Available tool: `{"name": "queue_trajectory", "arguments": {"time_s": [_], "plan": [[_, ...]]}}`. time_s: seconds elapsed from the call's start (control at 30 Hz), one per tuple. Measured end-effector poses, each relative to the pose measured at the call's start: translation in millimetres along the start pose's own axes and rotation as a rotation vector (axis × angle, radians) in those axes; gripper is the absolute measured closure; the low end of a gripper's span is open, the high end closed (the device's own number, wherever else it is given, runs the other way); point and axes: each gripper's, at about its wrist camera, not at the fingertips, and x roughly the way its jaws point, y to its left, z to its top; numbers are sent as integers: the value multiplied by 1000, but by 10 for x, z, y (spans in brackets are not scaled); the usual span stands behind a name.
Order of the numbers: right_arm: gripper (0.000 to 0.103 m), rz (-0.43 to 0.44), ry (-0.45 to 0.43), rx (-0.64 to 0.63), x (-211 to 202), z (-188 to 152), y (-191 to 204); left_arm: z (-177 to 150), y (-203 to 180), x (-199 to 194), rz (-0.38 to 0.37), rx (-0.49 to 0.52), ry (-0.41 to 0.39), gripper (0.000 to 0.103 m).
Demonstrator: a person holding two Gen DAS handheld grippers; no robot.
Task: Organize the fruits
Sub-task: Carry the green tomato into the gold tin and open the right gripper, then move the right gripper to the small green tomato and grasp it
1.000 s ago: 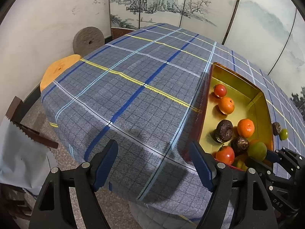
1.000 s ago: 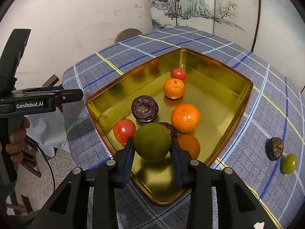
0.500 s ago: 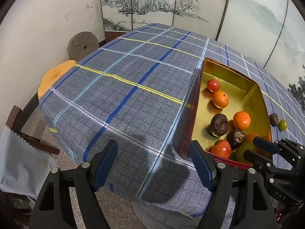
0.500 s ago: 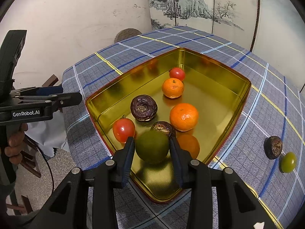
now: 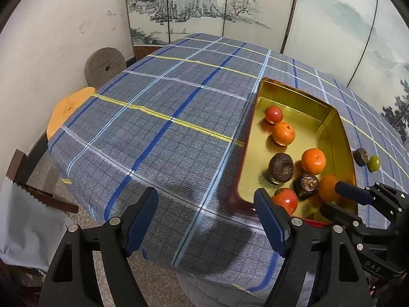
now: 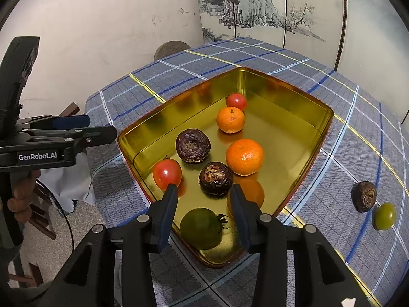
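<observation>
Green tomato (image 6: 200,227) lies on its side in the gold tin's (image 6: 294,97) near corner, stem pointing right. Two red tomatoes, three oranges and two wrinkled dark fruits share the tin. Out on the cloth, another dark fruit (image 6: 364,195) touches a small green one (image 6: 384,215).

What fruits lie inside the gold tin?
Gold tin: two red tomatoes, three oranges, two passion fruits, one green tomato. One orange is partly hidden behind a jaw.
</observation>
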Motion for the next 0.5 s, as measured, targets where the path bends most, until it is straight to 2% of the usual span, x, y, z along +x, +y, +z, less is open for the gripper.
{"name": "queue_trajectory", "arguments": {"time_s": [0.3, 0.5], "plan": [[61, -34, -76, 48, -337, -15, -242, 82, -349, -49, -41, 46, -31, 25], [59, -165, -103, 160, -595, -198, -816, 162, -743, -49, -97, 103, -47, 25]]}}
